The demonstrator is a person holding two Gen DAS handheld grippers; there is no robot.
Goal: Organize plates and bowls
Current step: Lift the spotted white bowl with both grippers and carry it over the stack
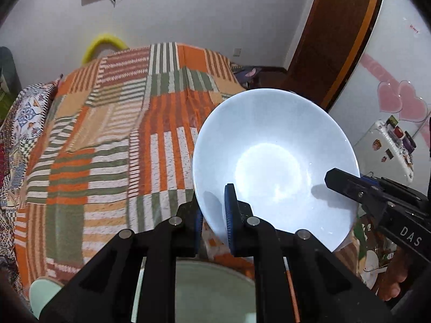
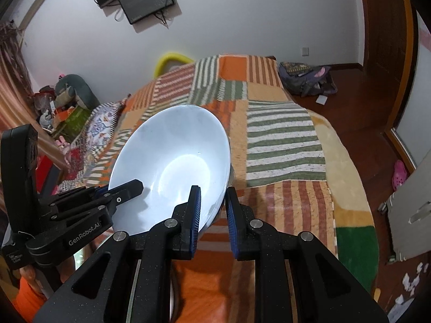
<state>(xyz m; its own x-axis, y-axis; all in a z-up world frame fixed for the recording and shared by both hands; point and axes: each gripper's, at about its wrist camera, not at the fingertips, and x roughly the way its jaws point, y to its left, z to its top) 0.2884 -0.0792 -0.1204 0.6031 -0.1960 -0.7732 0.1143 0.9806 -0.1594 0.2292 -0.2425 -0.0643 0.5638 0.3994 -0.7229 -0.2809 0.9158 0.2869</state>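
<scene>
Left wrist view. The left gripper [image 1: 214, 210] is clenched on the near rim of a wide, shallow, glossy white ceramic bowl [image 1: 272, 161], one blue pad inside the rim and the other outside. The right gripper [image 1: 347, 185] enters from the right and grips the opposite rim. The bowl is held tilted, clear of the orange, green and white striped patchwork bedspread [image 1: 107, 134]. Below the jaws lies a round pale-green dish [image 1: 212, 290], partly hidden; a mint-green piece [image 1: 43, 290] shows at lower left, too cut off to identify.

Right wrist view. The right gripper [image 2: 212, 210] pinches the bowl's [image 2: 172, 161] near rim, the wall running between its blue pads. The left gripper [image 2: 118, 193] holds the far-left rim. The bowl hangs above the bedspread [image 2: 282, 140].

Step in hand, as judged: a two-handed carry of the bowl, mid-transfer. The next move calls for both grips to hold evenly while the bowl is levelled, brought over its stacking place, possibly the pale-green dish, and lowered before either grip lets go.
</scene>
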